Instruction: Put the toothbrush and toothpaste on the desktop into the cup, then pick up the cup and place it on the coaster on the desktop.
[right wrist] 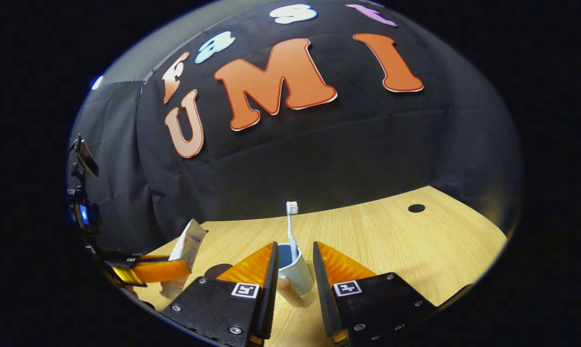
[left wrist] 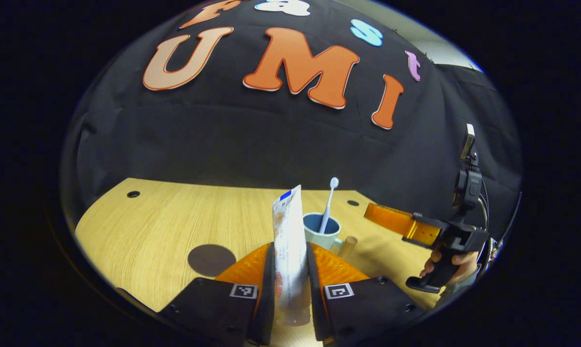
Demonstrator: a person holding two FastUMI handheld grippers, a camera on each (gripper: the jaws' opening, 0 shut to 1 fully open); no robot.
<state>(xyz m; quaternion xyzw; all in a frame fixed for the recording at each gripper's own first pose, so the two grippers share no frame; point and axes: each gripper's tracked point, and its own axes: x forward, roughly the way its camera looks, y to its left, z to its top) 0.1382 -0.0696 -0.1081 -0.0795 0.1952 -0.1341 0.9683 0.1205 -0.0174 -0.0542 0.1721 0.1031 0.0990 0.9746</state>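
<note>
My left gripper [left wrist: 290, 248] is shut on a white toothpaste tube [left wrist: 289, 226], held upright above the wooden desktop [left wrist: 174, 217]. Just beyond it stands a pale cup [left wrist: 319, 233] with a blue inside and a wooden handle [left wrist: 346, 246]; a white toothbrush [left wrist: 329, 202] stands in it. A dark round coaster [left wrist: 211, 259] lies to the left. In the right gripper view, my right gripper [right wrist: 294, 245] is open, with the cup [right wrist: 297, 274] and toothbrush [right wrist: 291, 224] framed between its fingers, a little ahead. The toothpaste [right wrist: 186, 250] shows at the left there.
The right gripper [left wrist: 391, 220], held by a hand [left wrist: 456, 265], hovers to the right of the cup. The left gripper [right wrist: 145, 272] sits at the far left beside the coaster [right wrist: 217, 270]. Small dark holes [left wrist: 133, 194] [right wrist: 416, 208] dot the desktop near the cloth wall.
</note>
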